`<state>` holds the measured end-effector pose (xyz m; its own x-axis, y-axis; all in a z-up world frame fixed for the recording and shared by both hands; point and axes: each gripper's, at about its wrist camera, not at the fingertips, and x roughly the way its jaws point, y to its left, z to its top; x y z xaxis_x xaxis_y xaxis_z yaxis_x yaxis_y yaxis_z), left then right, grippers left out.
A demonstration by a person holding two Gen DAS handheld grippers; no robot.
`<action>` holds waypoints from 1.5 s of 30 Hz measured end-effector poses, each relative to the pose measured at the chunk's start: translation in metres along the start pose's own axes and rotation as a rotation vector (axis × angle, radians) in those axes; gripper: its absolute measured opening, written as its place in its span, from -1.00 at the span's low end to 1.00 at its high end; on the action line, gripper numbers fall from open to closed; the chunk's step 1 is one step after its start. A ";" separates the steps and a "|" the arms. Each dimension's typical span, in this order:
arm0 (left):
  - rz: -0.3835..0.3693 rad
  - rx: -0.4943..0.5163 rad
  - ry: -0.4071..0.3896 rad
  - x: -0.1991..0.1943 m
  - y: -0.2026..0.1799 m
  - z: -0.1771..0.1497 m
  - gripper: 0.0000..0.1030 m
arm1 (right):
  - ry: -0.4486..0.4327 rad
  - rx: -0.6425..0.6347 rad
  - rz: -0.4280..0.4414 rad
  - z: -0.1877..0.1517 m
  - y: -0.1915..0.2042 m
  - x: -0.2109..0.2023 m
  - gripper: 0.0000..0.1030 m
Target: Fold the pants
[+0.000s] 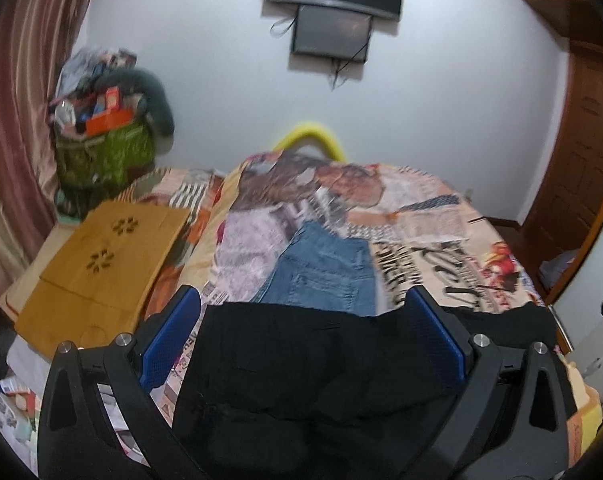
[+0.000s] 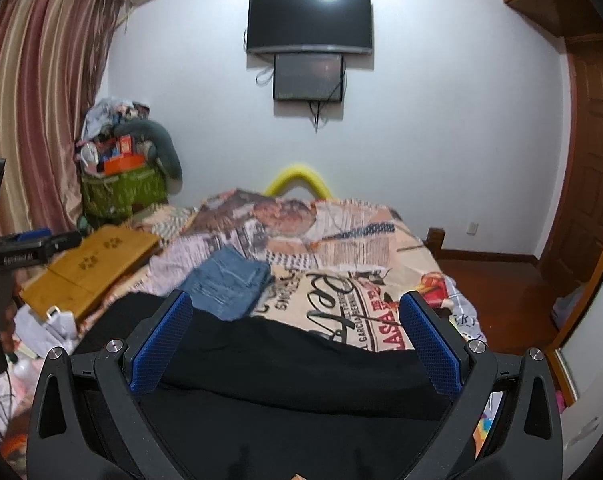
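On the printed bedspread (image 2: 341,248), black pants (image 1: 309,364) lie between each spread claw (image 1: 305,332) (image 2: 297,340).

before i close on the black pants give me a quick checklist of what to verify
1. Left tool open: ok, fingers spread wide.
2. Right tool open: ok, fingers spread wide.
3. Black pants between the left tool's fingers: ok, dark cloth fills the gap.
4. Black pants between the right tool's fingers: ok, cloth spans the gap in the right wrist view.
5. Folded jeans apart from the black pants: not ok, the black edge overlaps or hides their near end.
6. Pants lying flat, no bunching: cannot tell, the cloth is too dark and blurred.
7. Wooden board out of the way: ok, off to the left.
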<state>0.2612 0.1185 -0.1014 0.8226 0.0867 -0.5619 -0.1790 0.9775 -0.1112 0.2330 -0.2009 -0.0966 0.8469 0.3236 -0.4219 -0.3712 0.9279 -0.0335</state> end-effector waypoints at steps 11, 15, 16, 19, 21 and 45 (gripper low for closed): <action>0.114 0.091 0.138 0.122 0.036 -0.020 1.00 | 0.274 -0.027 0.066 -0.027 -0.028 0.107 0.99; 0.144 0.100 0.247 0.164 0.046 -0.032 1.00 | 0.360 -0.003 0.099 -0.039 -0.043 0.147 0.99; 0.149 0.092 0.271 0.174 0.049 -0.036 1.00 | 0.377 0.005 0.104 -0.042 -0.046 0.155 0.99; 0.157 0.069 0.332 0.201 0.060 -0.042 0.99 | 0.433 0.017 0.124 -0.047 -0.051 0.180 0.99; 0.169 0.060 0.363 0.215 0.066 -0.045 0.82 | 0.459 0.015 0.143 -0.049 -0.052 0.192 0.99; 0.157 0.013 0.466 0.229 0.091 -0.065 -0.63 | 0.543 -0.127 0.256 -0.055 -0.008 0.241 -0.69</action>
<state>0.3978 0.2148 -0.2933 0.4567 0.1407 -0.8784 -0.2725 0.9621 0.0125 0.4189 -0.1404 -0.2473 0.4229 0.3616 -0.8309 -0.6079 0.7932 0.0358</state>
